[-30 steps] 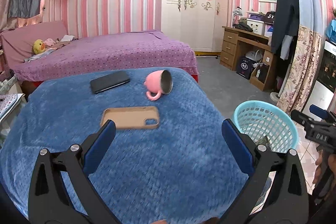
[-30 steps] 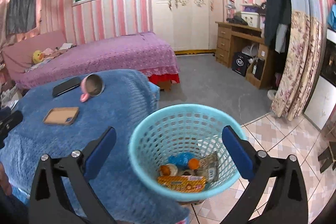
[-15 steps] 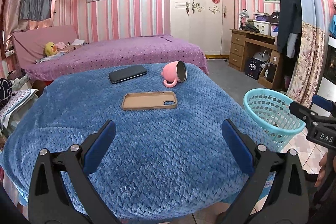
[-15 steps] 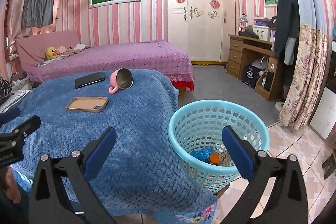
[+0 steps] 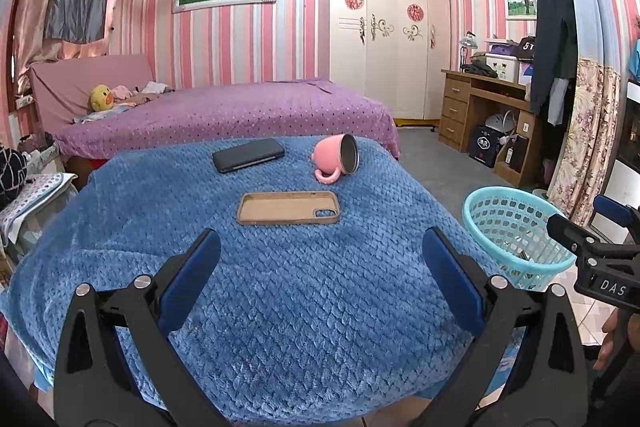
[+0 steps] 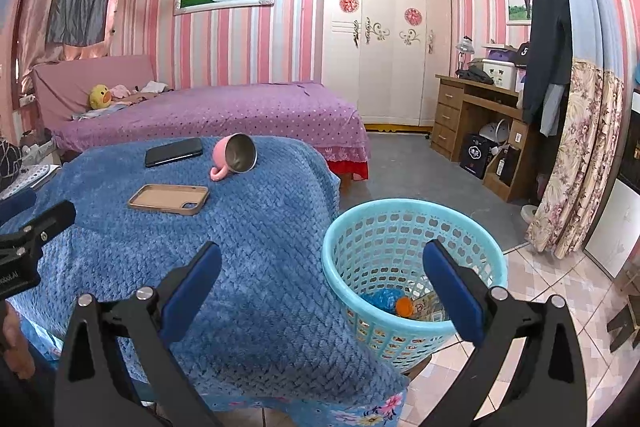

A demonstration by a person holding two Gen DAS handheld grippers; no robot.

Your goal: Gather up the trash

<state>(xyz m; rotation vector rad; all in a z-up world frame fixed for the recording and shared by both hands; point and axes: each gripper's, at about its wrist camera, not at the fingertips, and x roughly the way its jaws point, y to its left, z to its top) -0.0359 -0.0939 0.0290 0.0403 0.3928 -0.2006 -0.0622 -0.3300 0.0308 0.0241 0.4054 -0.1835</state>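
A light blue plastic basket [image 6: 412,227] stands on the tiled floor beside the blue-blanketed table [image 6: 260,267]; it also shows in the left wrist view [image 5: 512,223]. Trash [image 6: 394,301] lies in its bottom: a blue wrapper, an orange piece and packets. My right gripper [image 6: 320,283] is open and empty, over the table's corner and the basket's near rim. My left gripper [image 5: 320,279] is open and empty above the near part of the table [image 5: 304,307].
On the blanket lie a tan phone case [image 5: 288,207], a black phone [image 5: 248,155] and a tipped pink mug [image 5: 336,159]. A purple bed [image 5: 224,115] stands behind. A wooden desk [image 6: 476,119] and floral curtain [image 6: 576,163] are at the right.
Both grippers have pulled back and up from the table and basket. The basket now looks farther and smaller in both views. Both stay open and empty.
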